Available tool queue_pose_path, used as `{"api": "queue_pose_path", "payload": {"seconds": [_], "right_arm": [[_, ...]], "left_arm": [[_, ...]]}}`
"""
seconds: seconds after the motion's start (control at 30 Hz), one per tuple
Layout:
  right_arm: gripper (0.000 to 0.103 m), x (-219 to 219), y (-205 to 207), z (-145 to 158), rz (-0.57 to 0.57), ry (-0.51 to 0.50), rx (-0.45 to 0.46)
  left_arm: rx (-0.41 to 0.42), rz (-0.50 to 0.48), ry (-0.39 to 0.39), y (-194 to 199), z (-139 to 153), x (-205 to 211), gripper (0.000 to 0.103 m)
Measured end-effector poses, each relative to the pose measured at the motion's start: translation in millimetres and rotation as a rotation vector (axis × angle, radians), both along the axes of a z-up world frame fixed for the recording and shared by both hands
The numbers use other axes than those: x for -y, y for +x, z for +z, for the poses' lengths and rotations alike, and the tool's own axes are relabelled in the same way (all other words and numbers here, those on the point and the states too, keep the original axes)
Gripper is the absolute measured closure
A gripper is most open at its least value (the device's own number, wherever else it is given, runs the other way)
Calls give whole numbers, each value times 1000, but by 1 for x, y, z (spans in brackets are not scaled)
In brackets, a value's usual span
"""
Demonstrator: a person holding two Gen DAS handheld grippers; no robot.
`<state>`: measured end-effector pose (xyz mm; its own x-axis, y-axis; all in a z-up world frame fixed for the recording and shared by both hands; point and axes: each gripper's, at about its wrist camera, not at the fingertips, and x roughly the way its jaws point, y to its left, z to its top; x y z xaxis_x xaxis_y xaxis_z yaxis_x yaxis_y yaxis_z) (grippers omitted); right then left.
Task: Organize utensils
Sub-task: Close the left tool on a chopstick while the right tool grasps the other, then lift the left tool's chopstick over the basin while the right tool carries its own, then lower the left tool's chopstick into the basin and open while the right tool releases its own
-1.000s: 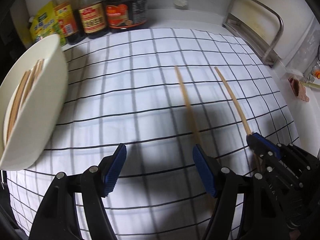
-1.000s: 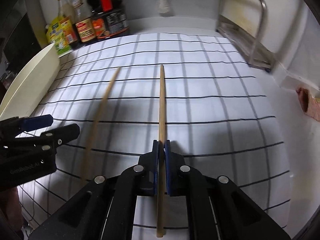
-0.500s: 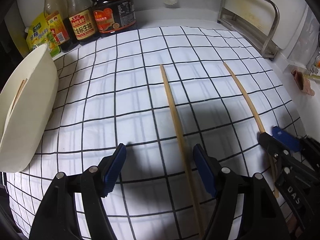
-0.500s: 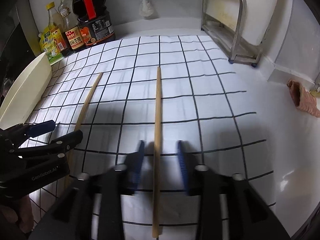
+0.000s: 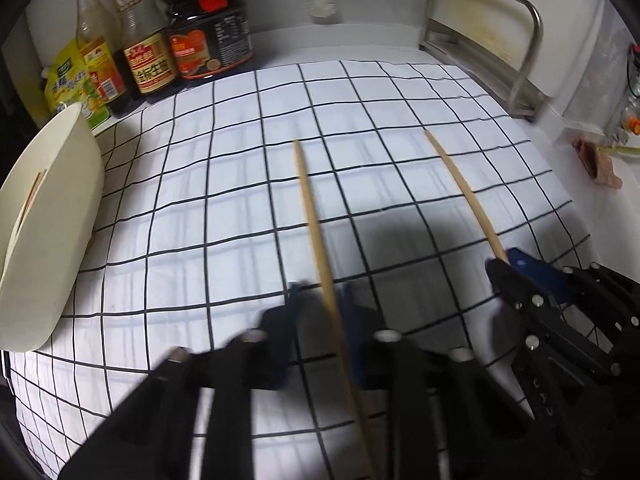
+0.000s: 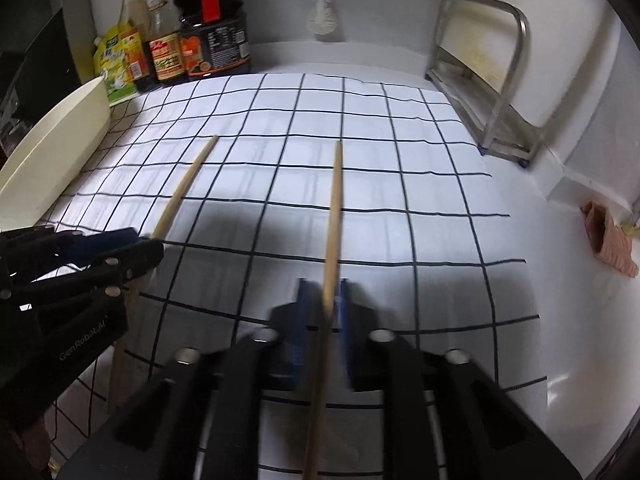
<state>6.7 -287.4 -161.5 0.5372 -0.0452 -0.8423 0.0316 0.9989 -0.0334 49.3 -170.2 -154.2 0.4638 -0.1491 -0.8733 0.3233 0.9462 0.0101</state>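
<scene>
Both grippers point steeply down and forward over a white cloth with a black grid [image 5: 224, 184], each gripping one wooden chopstick near its near end, the two tips aimed toward the back wall.

Left gripper [image 5: 326, 300]: its blue pads appear blurred and close together, pressed on either side of the left chopstick [image 5: 310, 216], which runs between them from the bottom of the left wrist view up to a tip over the middle of the cloth. In the right wrist view the same gripper enters from the left edge, its black fingers [image 6: 136, 258] drawn together around the shaft.

Right gripper [image 6: 326, 300]: blue pads clamped on the right chopstick [image 6: 335, 200], which stands almost straight up the picture, its tip over the cloth. In the left wrist view this gripper comes in from the lower right, closed on the stick where the shaft meets its blue pads.

The two chopsticks lie side by side and well apart, near parallel and spreading slightly toward their tips; whether the tips rest on the cloth cannot be told.

At the left edge of the cloth stands a cream oval holder [image 5: 48, 232], tilted in the picture, with wooden sticks just visible inside it. Behind it stand sauce bottles [image 5: 152, 56] against the wall; a steel rack [image 5: 516, 60] stands at the far right corner
</scene>
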Motion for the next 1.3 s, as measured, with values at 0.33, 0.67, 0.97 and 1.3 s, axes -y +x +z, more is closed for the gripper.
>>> {"api": "queue_pose_path", "payload": {"seconds": [0.33,0.67,0.97,1.3], "right_arm": [[97,4,2,16,-66,139,-14],[97,-74,37,84,39,192,61],[97,-200,111,111,251,248,92],[97,-297,162,86,336,240,-19]], "left_arm": [[-55,24,-40,3,14,-25,96],[43,127,-68,24,83,-119,96],[87,294,-60,63,114,-240,96],[39,400,-46,94,87,-321,96]]}}
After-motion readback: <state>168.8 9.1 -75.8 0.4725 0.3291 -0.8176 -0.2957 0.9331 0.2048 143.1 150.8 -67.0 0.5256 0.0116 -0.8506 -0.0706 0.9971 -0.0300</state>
